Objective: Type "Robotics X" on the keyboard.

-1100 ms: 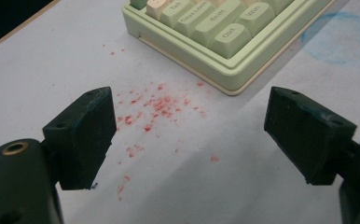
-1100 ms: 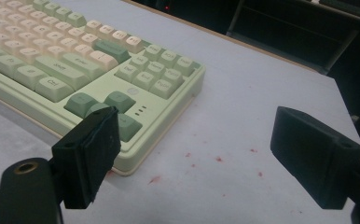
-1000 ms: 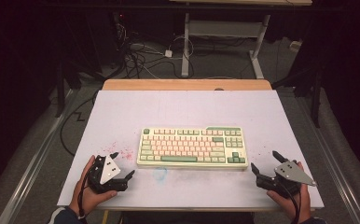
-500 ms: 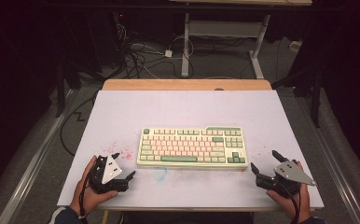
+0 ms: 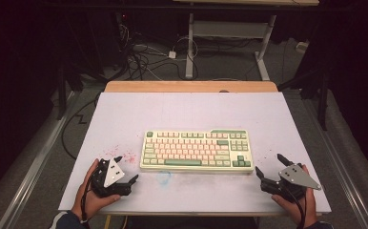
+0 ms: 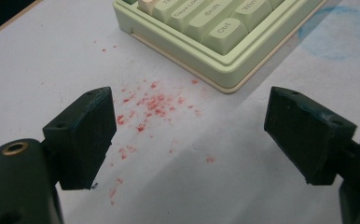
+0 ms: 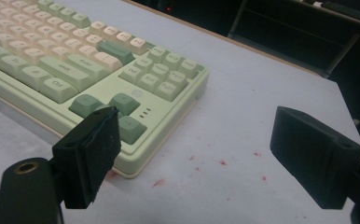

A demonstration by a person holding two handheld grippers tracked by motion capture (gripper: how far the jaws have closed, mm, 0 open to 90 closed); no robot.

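Tools [image 5: 125, 172] on stained white table [image 5: 191, 114]

We see a white counter [image 5: 191, 114] carrying a pale green keyboard [image 5: 196, 150] at its middle, red specks [image 5: 125, 155] and a blue smudge [image 5: 164, 177] beside it.

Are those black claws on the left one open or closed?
Open. The left gripper has its jaws standing wide apart, with bare table between them.

keyboard [image 6: 225, 35] cut off by top edge, key legends blurred
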